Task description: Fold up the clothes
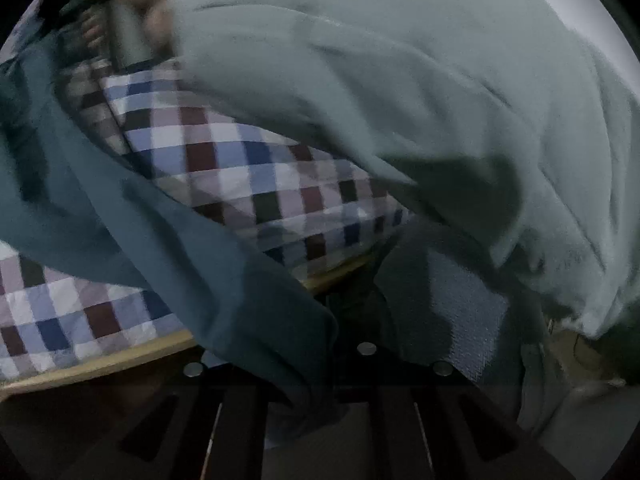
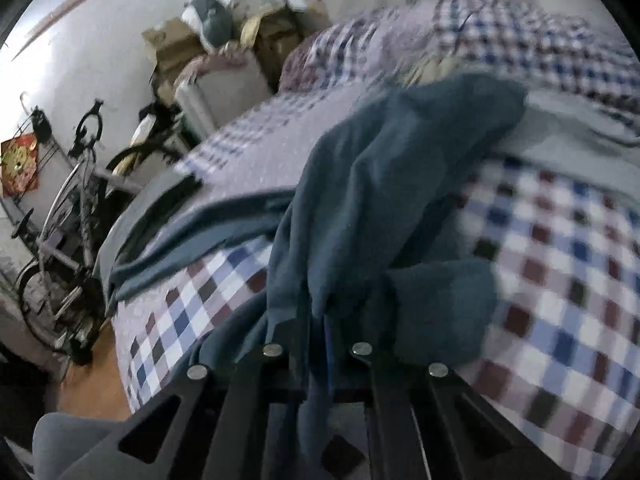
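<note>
Bed [image 2: 560,248] edge runs along a pale wooden rail [image 1: 120,360] in the left wrist view; beyond it, in the right wrist view, orange floor [image 2: 92,384], then a bicycle [image 2: 76,200] and stacked boxes [image 2: 176,44] against the white wall, so little open room on that side. Checked sheet [image 1: 224,168], blue, maroon and white squares, covers the mattress and is bare to the right of the cloth. Right hand-held gripper [image 2: 320,320]: jaws nearly together, clamped on a bunch of the teal garment [image 2: 380,168], which rises from the fingers in a thick rumpled ridge and trails left across the sheet as a flat band. Left hand-held gripper [image 1: 320,364]: teal cloth [image 1: 168,248] passes down between its fingers, jaws close on it, grasping. Teal fabric matte, soft, heavy folds. A pale grey-green garment [image 1: 400,100], fleecy, fills the upper right of the left view, draped over the bed edge. A hand [image 1: 120,4], blurred, shows at upper left. Both views motion-blurred.
</note>
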Motion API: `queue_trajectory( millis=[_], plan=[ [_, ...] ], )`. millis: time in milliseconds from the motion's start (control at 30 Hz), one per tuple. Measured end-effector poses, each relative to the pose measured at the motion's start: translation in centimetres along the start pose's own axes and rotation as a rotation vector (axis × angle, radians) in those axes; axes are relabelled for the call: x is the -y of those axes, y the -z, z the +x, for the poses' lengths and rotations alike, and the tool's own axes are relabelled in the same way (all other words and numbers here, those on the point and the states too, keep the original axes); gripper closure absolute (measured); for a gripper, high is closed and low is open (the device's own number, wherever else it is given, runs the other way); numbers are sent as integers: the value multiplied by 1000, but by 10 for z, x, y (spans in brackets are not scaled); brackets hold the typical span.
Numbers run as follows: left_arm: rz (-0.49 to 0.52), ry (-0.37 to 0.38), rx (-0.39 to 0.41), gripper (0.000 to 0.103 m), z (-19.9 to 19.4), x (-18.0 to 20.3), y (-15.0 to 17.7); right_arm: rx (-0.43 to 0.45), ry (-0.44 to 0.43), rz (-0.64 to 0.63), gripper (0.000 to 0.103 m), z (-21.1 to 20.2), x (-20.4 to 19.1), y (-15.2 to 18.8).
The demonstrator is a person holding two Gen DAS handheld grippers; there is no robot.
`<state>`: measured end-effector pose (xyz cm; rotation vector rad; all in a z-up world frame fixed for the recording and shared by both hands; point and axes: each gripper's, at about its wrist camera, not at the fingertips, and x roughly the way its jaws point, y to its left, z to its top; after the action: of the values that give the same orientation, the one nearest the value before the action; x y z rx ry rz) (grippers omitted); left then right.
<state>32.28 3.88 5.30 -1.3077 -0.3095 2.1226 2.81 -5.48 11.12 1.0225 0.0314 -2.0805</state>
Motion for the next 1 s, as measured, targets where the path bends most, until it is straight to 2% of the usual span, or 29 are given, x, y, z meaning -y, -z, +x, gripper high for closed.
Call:
queue_trajectory(
  millis=[100,200,300,367,467,500,600,667,700,733,767,800,833,867,900,933,1000],
  plan=[
    [-59,-2,48,97,-22,-19,-6,114,40,87,100,-52,28,6],
    [-115,-19,120,97,-48,-38,-13,196,107,187,100,-119,72,28],
    [-157,-6,187,97,-70,-49,-17,212,187,280,100,-177,110,65],
    [-154,10,229,97,-77,-43,-18,199,239,350,100,-216,136,99],
    [-136,40,246,97,-75,-33,-15,146,305,406,100,-256,161,147],
    [-129,50,252,97,-75,-29,-14,148,356,433,100,-272,169,166],
    [-111,62,249,97,-65,-26,-15,193,502,538,97,-302,190,194],
    [-110,70,233,97,-53,-16,-8,228,532,559,96,-316,195,193],
    [-118,70,225,97,-50,-17,-10,241,530,554,92,-320,194,190],
    [-125,70,217,97,-47,-18,-12,245,521,525,77,-318,188,183],
    [-133,71,208,96,-45,-20,-13,245,506,481,67,-311,179,173],
    [-153,73,202,92,-44,-23,-13,245,491,437,50,-304,169,164],
    [-179,78,204,79,-44,-25,-14,237,470,398,44,-292,161,153],
    [-203,84,207,67,-43,-27,-15,229,449,359,44,-281,154,142],
    [-221,104,216,40,-45,-28,-14,209,433,327,44,-265,146,133],
    [-238,123,225,20,-46,-29,-13,193,423,304,44,-255,141,127],
    [-272,162,243,16,-50,-31,-11,157,402,239,44,-227,130,110]
  ],
)
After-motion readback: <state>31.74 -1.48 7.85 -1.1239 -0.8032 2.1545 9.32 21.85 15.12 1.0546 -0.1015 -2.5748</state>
